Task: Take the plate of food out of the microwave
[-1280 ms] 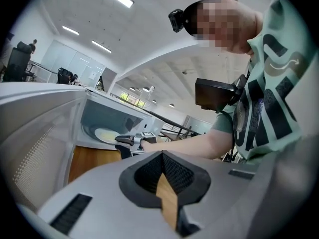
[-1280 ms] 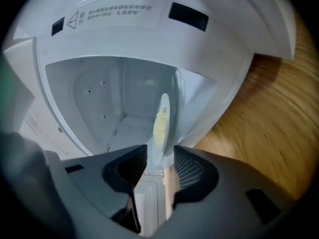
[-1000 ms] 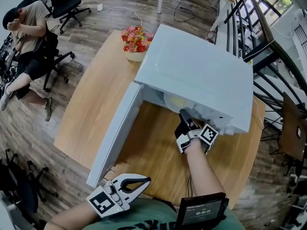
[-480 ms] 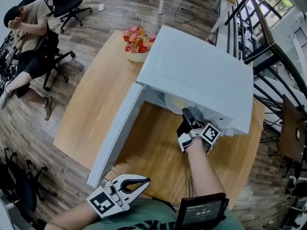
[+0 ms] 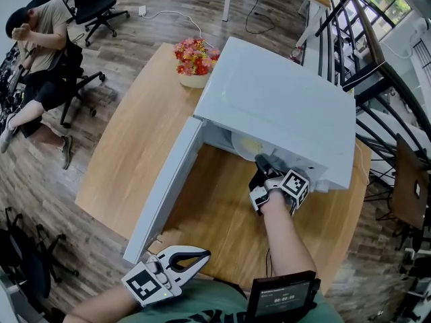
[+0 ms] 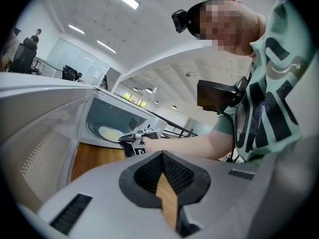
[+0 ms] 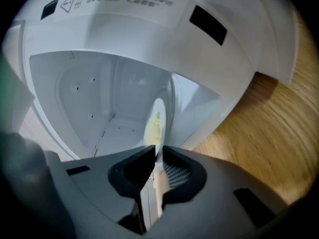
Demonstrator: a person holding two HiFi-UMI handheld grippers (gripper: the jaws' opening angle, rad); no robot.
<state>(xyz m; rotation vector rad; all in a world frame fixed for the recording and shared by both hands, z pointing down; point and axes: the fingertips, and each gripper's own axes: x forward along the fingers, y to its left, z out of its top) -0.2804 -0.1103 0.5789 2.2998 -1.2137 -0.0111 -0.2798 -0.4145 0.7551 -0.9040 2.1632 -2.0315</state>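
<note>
White plate (image 7: 154, 118) of yellow food in microwave (image 5: 283, 106), rim clamped in just-closed fingers of right gripper (image 7: 157, 156); left gripper (image 6: 162, 158) closed.

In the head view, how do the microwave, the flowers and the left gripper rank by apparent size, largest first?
Largest: microwave, by far.
Next: left gripper, though it is nearest the camera, so this rank is unsure.
Smallest: flowers.

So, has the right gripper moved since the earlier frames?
Yes. The right gripper stays at the opening of the microwave, but its jaws have just been closing inward and now pinch the rim of the plate inside.
</note>
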